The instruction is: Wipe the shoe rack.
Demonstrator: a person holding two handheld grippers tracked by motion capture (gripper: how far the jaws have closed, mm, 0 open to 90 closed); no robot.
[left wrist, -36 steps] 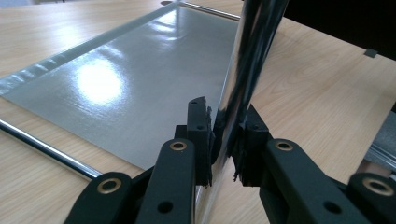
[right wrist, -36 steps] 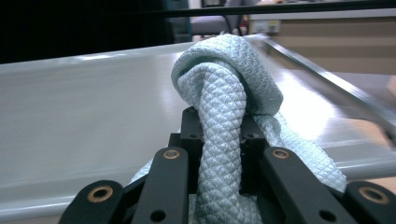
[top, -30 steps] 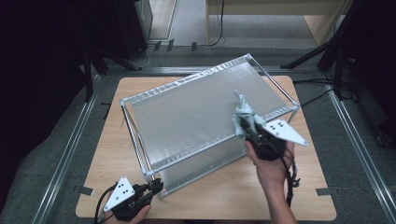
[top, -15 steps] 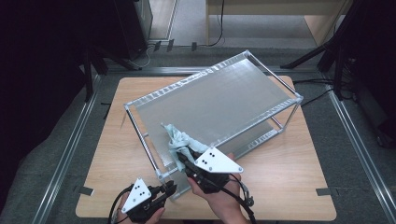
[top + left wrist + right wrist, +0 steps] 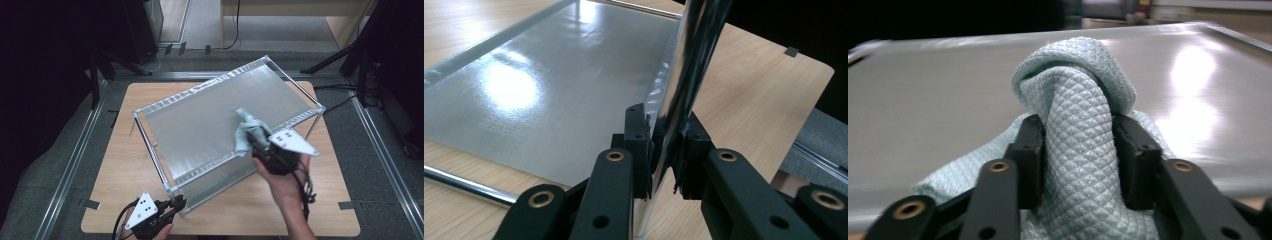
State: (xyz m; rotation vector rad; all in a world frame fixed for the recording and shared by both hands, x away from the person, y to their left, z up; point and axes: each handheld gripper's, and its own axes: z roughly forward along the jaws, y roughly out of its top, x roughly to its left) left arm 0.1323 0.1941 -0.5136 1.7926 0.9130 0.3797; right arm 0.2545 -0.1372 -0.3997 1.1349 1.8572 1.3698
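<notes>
A chrome wire rack (image 5: 150, 107) with a grey liner on its top shelf (image 5: 200, 125) stands on the wooden table. My left gripper (image 5: 177, 204) is shut on the rack's near-left corner post (image 5: 170, 189); in the left gripper view its pads (image 5: 639, 145) clamp the shiny post (image 5: 696, 45). My right gripper (image 5: 251, 135) rests on the top shelf near its front right, with a light blue waffle cloth (image 5: 243, 120) bunched between its jaws. Those jaws have just been opening, but the pads (image 5: 1030, 150) still squeeze the cloth (image 5: 1078, 80) against the shelf liner (image 5: 948, 90).
The rack's lower shelf (image 5: 549, 85) lies just above the tabletop (image 5: 125, 165). Bare table runs along the front edge and to the right of the rack (image 5: 330, 170). Metal floor rails (image 5: 75, 165) flank the table, with cables (image 5: 335, 87) behind it.
The right gripper swept the cloth from the shelf's right side down to its front-left corner, then back toward the front right. The left gripper has stayed on the post.
</notes>
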